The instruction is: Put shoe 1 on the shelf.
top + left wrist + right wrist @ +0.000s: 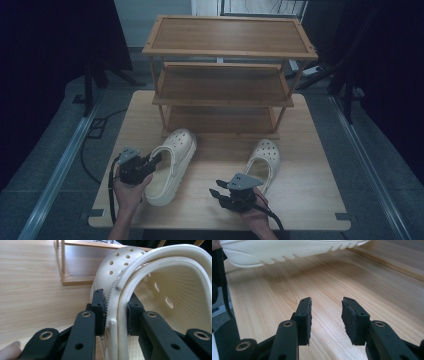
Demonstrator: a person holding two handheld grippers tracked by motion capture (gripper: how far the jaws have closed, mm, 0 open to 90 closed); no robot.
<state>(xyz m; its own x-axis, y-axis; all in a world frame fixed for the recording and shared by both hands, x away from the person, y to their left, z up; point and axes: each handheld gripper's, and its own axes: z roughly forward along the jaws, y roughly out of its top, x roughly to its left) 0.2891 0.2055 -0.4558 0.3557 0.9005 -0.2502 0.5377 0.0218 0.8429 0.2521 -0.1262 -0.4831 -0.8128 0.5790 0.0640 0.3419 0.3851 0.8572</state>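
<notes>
Gripping the cream perforated foam clog by its side wall near the heel, the left gripper pinches the rim between both pads, the heel raised off the light wooden table. The right gripper waits with jaws apart and empty. Better to keep the pinch firm and lift level toward the three-tier wooden shoe rack, because the soft wall may slip
</notes>
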